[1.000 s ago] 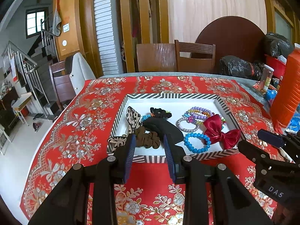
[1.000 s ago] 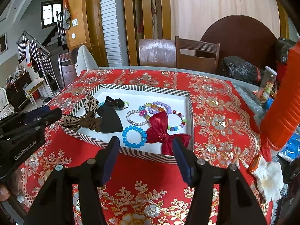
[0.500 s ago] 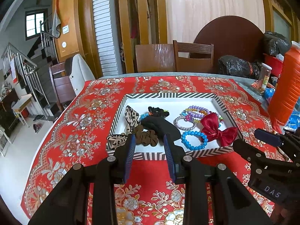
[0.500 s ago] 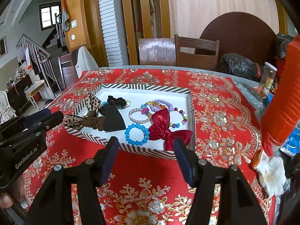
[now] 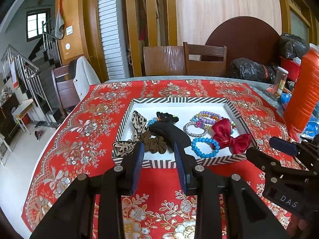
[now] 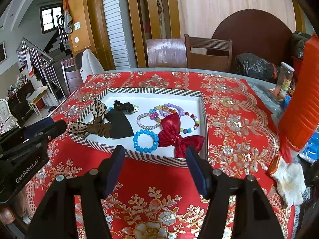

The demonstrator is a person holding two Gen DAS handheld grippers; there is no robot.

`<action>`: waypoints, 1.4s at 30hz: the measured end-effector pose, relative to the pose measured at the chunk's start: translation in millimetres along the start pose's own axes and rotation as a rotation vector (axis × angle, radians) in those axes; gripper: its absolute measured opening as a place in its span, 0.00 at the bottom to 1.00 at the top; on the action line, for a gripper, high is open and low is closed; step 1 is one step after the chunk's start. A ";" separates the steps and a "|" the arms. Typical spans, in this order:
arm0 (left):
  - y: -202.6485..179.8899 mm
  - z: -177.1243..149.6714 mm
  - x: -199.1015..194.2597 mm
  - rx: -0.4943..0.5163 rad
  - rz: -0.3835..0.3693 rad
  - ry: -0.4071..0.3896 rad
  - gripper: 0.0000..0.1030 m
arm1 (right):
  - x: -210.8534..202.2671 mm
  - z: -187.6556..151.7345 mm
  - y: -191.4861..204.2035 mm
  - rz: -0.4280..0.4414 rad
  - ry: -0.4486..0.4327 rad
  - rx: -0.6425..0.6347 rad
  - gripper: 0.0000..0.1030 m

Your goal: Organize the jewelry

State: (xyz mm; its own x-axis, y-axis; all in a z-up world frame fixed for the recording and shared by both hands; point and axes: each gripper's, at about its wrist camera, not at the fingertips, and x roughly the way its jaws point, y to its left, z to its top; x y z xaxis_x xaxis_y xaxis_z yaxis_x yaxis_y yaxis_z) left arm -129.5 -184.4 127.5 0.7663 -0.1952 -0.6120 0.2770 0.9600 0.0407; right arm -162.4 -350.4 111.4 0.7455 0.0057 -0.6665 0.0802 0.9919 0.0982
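Both the left gripper (image 5: 159, 155) and right gripper (image 6: 155, 156) stand open and empty, low centre, before the striped tray (image 6: 153, 158) of bracelets.

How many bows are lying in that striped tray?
2. A red satin bow lies near the tray's front right corner; a leopard-print bow drapes over its left edge. More may be hidden.

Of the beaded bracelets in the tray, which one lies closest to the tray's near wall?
The solid blue bracelet, beside the red bow. The silver one and the multicoloured ones lie farther back in the striped tray.
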 end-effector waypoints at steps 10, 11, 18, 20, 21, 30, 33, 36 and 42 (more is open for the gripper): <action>-0.4 -0.4 0.0 0.000 -0.003 0.008 0.31 | 0.7 0.3 -1.1 0.007 0.011 0.008 0.65; -0.5 -0.4 -0.1 0.000 -0.002 0.008 0.31 | 0.5 0.4 -0.7 0.008 0.010 0.007 0.65; -1.7 -0.1 -1.3 0.004 -0.001 0.010 0.31 | 0.1 -1.9 1.3 0.019 0.014 -0.001 0.65; -1.8 -0.4 -1.3 0.003 -0.001 0.010 0.31 | 0.5 -1.8 2.2 0.020 0.013 -0.005 0.65; -1.9 -0.5 -1.3 0.003 -0.004 0.011 0.31 | 0.2 -1.9 2.9 0.020 0.012 -0.008 0.65; -2.7 -2.1 -1.1 0.005 0.000 0.019 0.31 | 1.3 -2.6 5.5 0.025 0.023 -0.012 0.65; -2.8 -2.4 -0.5 0.004 -0.001 0.021 0.31 | 2.2 -3.0 5.6 0.028 0.024 -0.011 0.65; -3.2 -3.0 0.4 0.003 -0.006 0.025 0.31 | 3.8 -3.5 5.5 0.031 0.030 -0.012 0.65; -5.1 -4.3 3.4 0.004 -0.013 0.034 0.31 | 4.6 -4.0 5.3 0.032 0.031 -0.012 0.65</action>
State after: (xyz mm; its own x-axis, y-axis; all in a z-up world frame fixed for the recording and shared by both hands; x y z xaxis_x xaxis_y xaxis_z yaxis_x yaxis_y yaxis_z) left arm -130.8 -189.1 121.8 0.7424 -0.2011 -0.6390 0.2897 0.9565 0.0356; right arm -161.2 -344.6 105.9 0.7268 0.0412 -0.6856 0.0486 0.9926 0.1112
